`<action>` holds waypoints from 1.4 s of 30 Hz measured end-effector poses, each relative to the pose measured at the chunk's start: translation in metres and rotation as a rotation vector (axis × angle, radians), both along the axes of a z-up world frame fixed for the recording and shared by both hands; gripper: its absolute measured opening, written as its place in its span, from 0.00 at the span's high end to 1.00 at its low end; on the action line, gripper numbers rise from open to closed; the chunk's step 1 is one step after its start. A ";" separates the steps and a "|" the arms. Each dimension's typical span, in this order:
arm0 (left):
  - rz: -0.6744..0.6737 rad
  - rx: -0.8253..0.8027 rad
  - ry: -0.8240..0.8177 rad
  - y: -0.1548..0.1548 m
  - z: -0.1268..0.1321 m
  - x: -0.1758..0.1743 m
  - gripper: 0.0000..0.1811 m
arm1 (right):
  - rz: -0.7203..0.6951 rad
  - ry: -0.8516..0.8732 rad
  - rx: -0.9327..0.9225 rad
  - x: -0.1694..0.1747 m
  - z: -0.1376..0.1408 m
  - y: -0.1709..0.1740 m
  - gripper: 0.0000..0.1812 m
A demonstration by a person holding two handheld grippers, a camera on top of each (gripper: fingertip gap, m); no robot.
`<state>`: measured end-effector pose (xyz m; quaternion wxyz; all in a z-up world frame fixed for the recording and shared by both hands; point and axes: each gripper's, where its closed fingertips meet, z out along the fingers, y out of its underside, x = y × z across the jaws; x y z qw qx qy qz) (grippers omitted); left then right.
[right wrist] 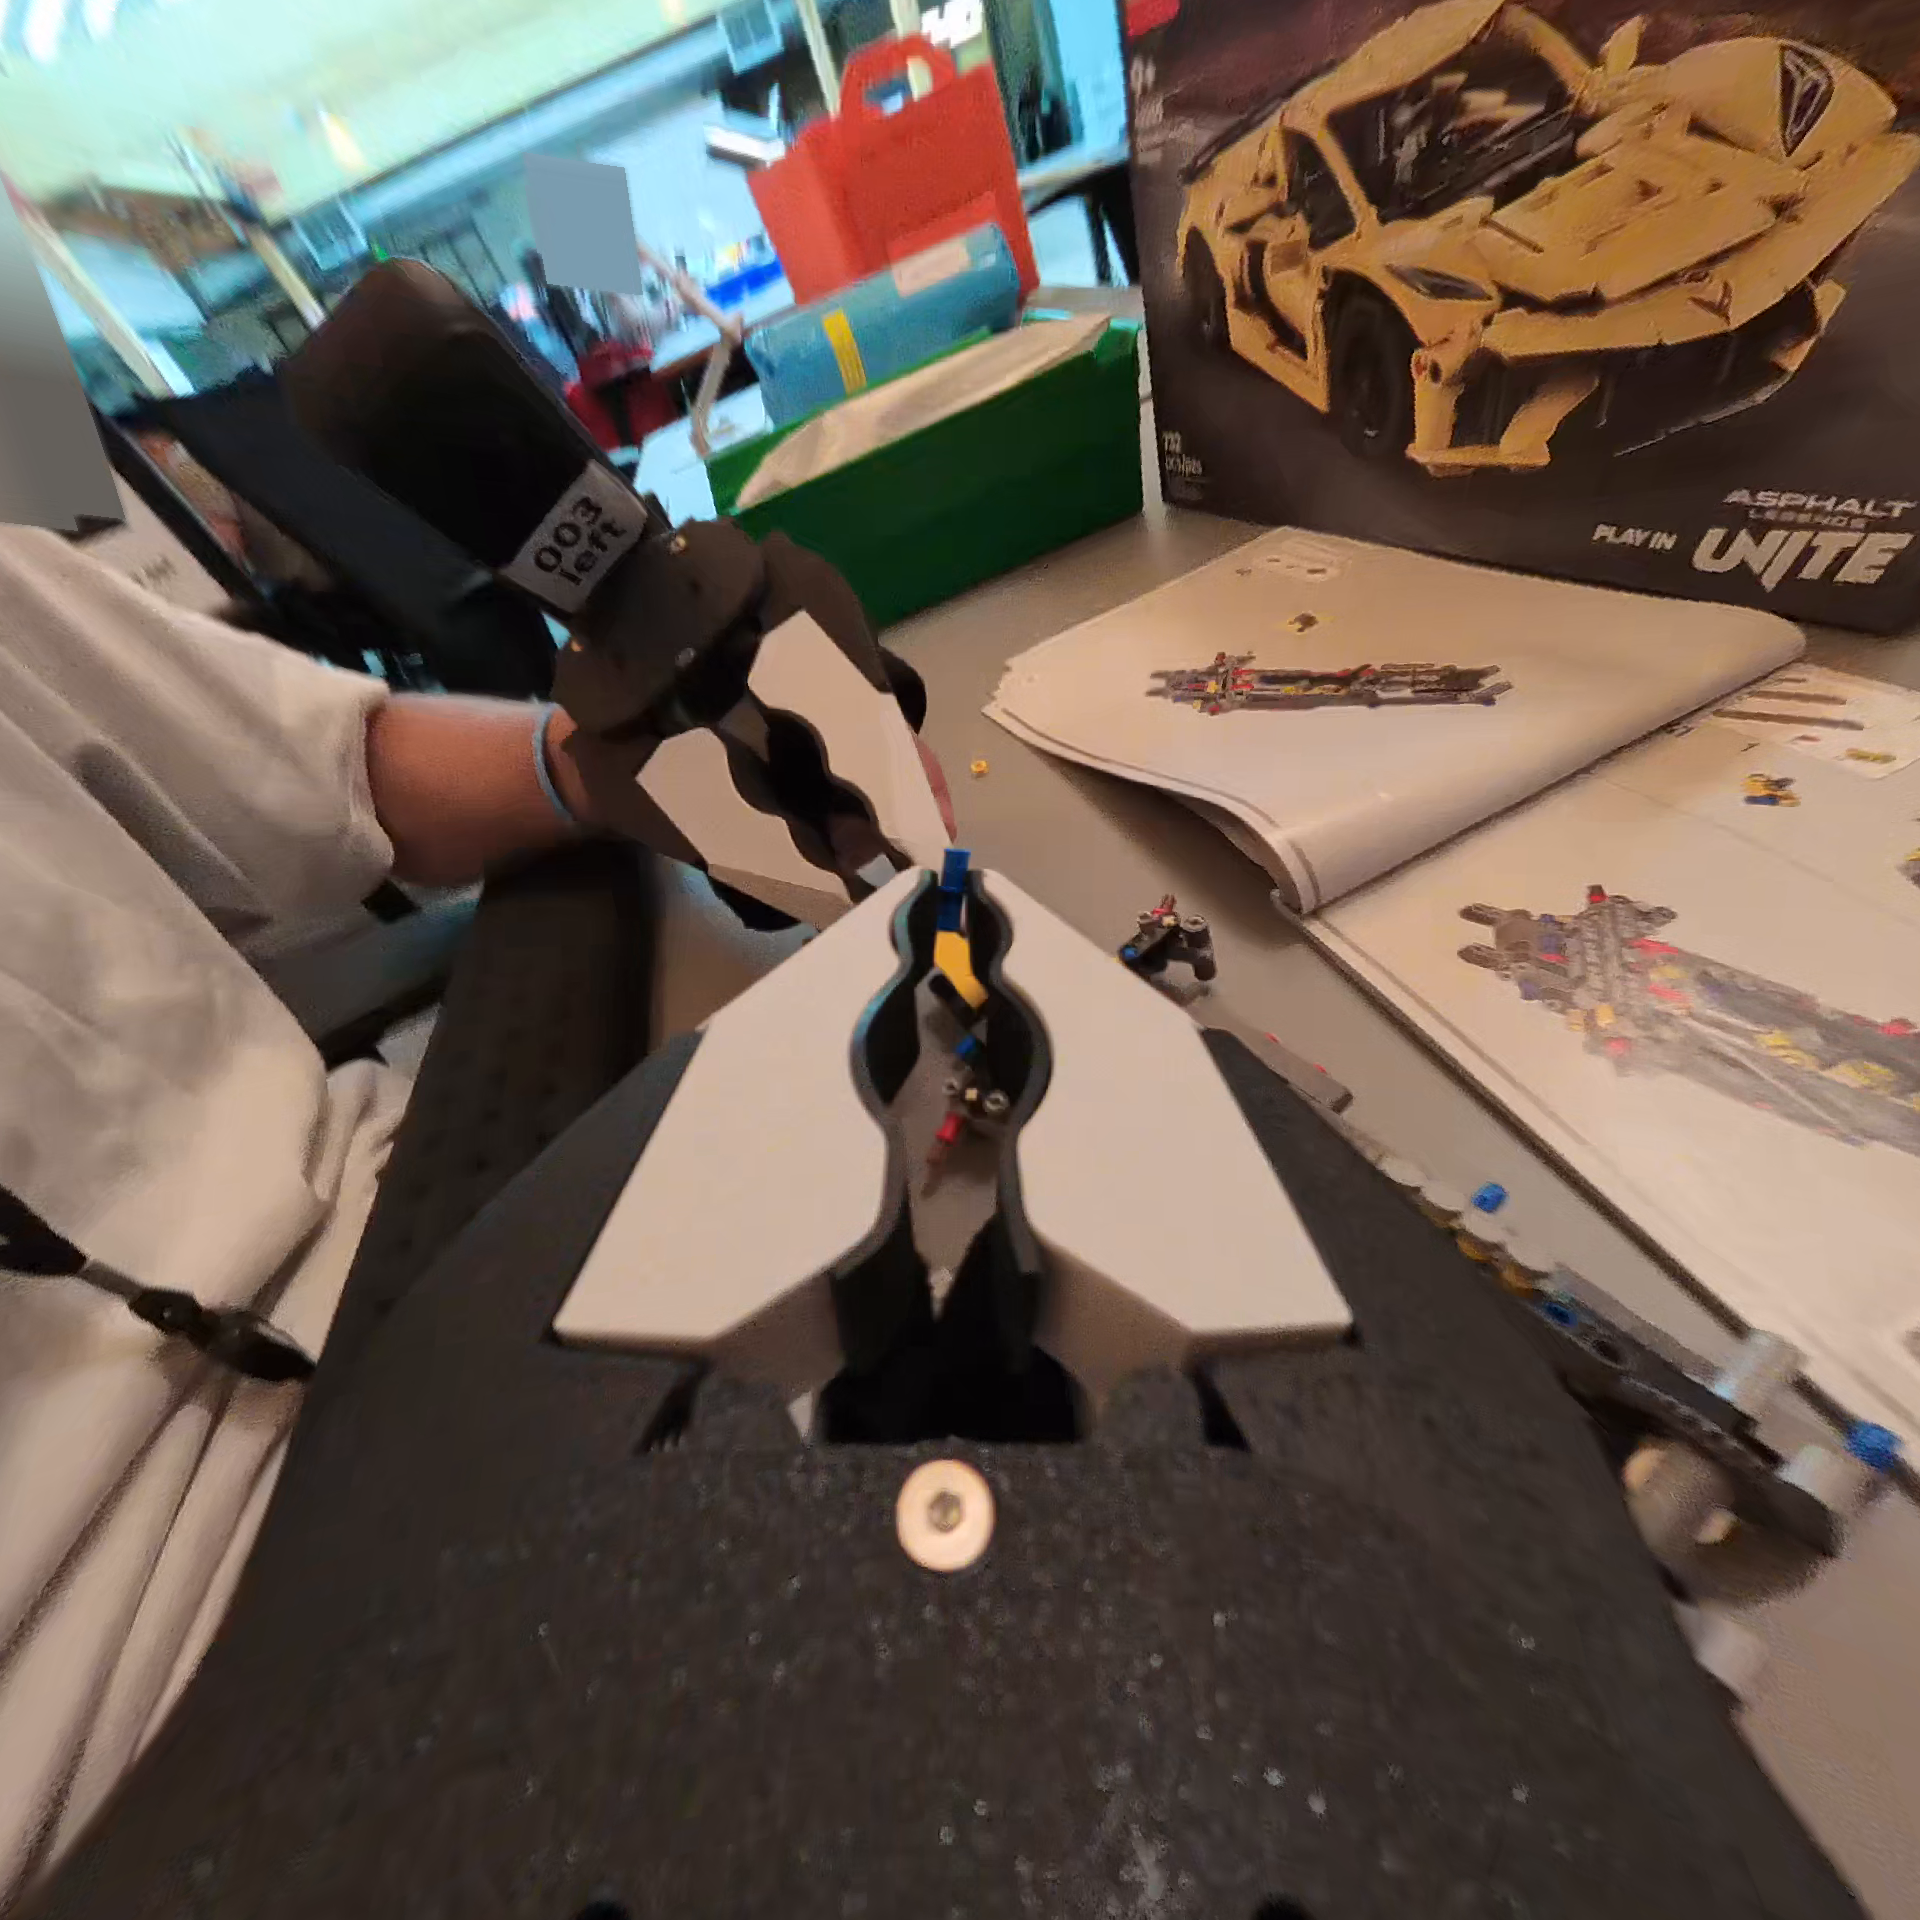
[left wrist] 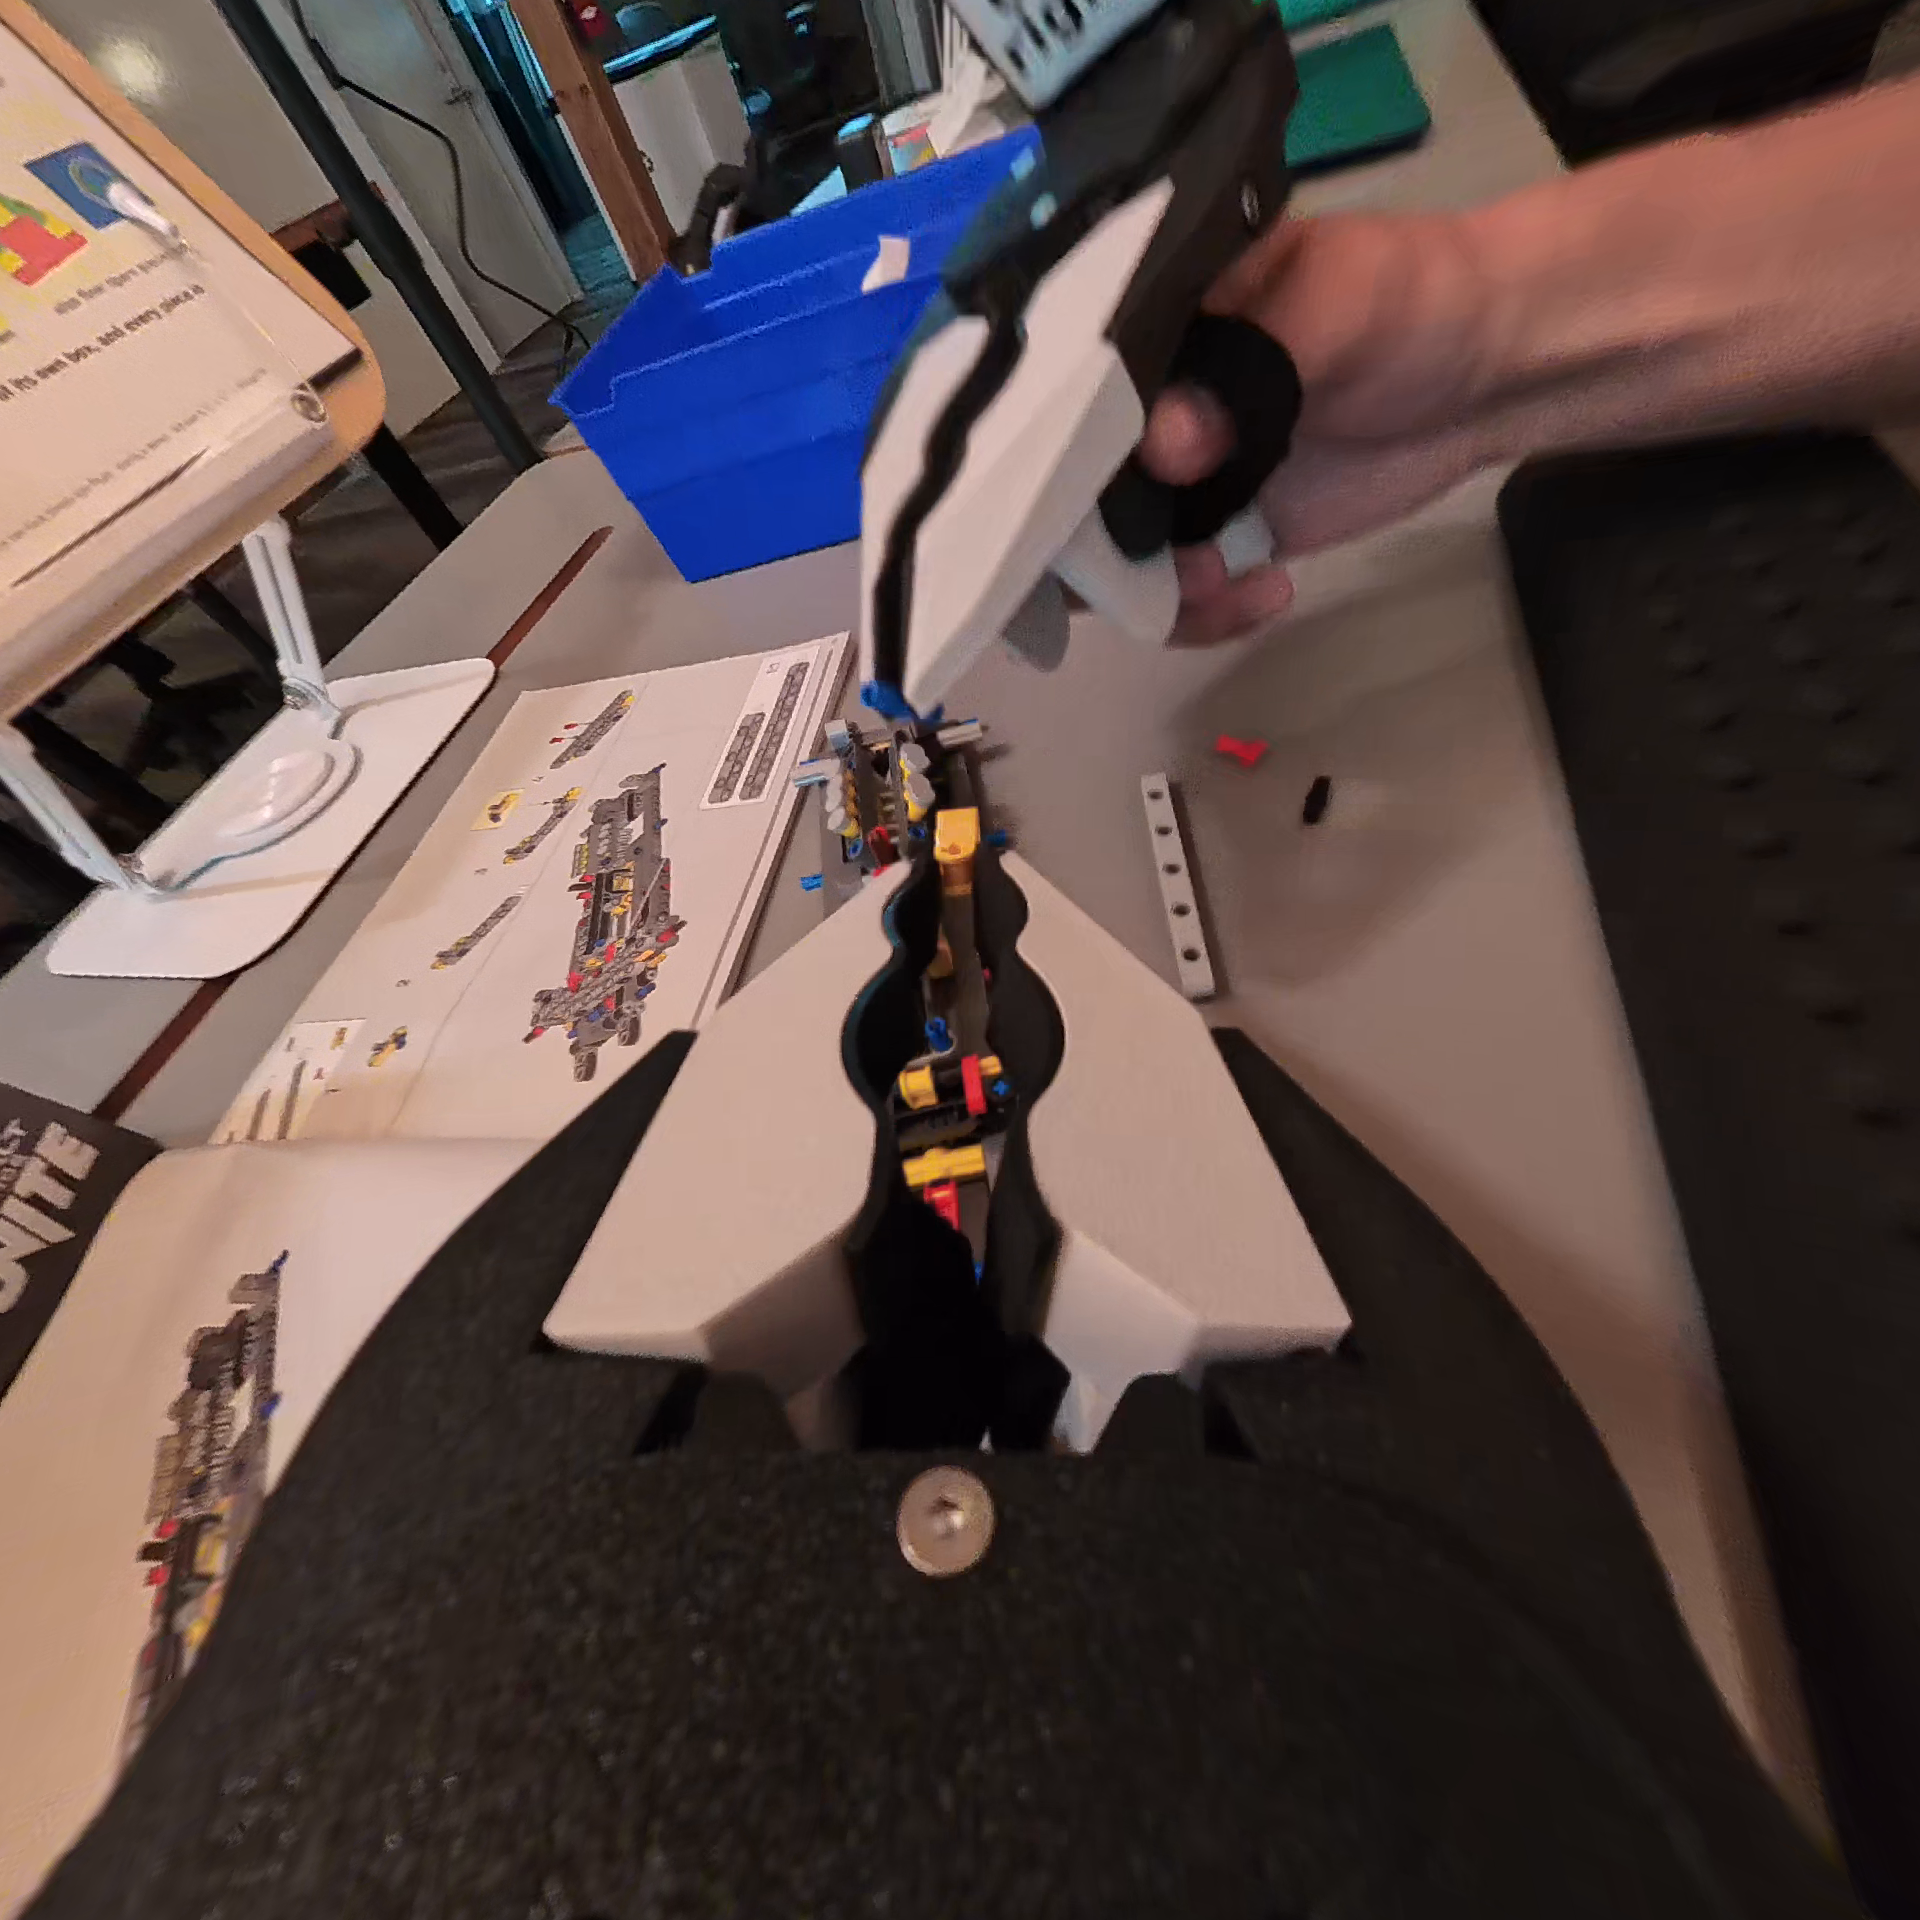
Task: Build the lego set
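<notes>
A long grey lego chassis with yellow, red and blue parts lies on the table along the open instruction booklet. My left gripper is closed over its near part, and the chassis shows through the narrow gap between the pads. My right gripper comes down from above, shut on a small blue pin just over the chassis's far end. In the right wrist view the blue pin sticks out of the right gripper. The left gripper is just beyond it, and the chassis runs off to the lower right.
A white beam, a red pin and a black pin lie right of the chassis. A blue bin stands behind. A black mat is at the right. The set's box, a green bin and a small dark subassembly show.
</notes>
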<state>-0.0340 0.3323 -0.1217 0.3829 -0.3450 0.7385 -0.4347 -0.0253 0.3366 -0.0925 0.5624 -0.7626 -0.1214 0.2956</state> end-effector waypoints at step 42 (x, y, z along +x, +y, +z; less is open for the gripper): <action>0.093 -0.083 -0.093 0.016 0.026 0.004 0.98 | -0.217 0.303 0.023 -0.003 -0.004 0.013 0.98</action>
